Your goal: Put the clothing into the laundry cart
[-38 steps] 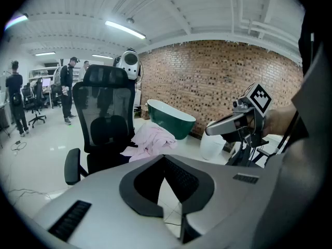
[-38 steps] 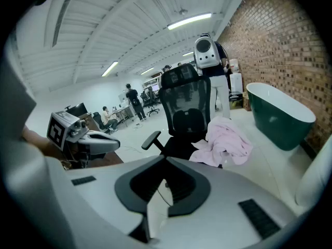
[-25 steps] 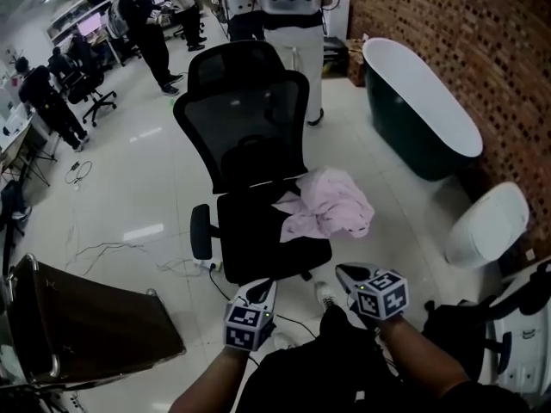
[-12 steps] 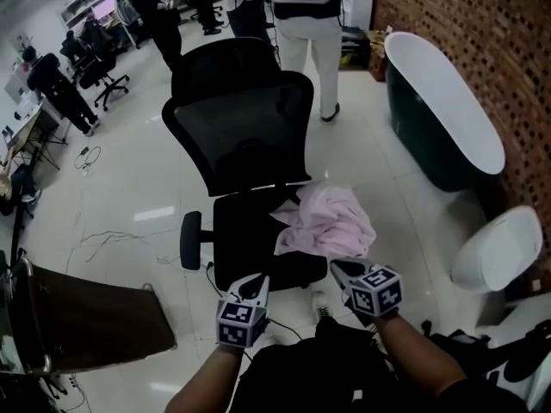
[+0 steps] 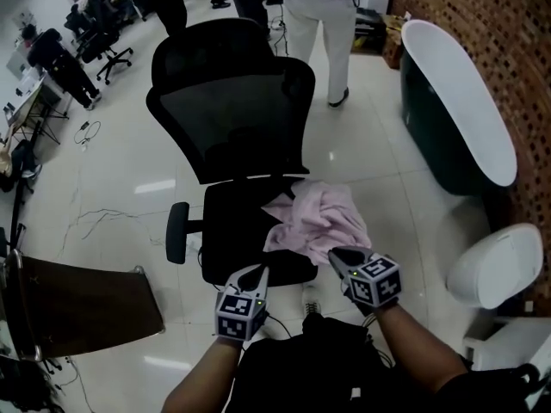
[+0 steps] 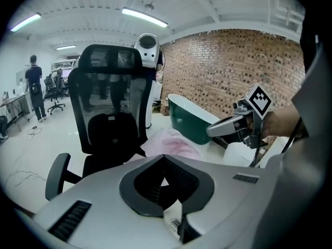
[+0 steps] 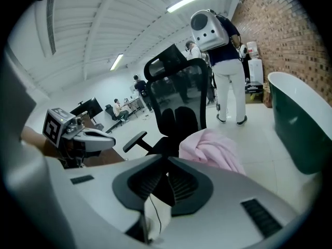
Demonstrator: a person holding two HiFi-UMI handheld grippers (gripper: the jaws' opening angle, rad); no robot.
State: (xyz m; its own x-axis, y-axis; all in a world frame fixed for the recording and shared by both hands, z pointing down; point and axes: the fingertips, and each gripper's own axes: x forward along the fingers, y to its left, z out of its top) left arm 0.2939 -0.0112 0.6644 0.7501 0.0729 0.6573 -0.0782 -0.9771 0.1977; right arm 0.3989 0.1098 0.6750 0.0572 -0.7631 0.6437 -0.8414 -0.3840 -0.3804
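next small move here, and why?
Probably open the right gripper wide and ease it forward onto the pink clothing. Its jaws have only just begun to part and are close to shut, with nothing between them. The clothing lies heaped on the chair seat just ahead of it.

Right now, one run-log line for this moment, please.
left claw: shut, empty | right claw: shut, empty | pink clothing: on office chair seat, not held
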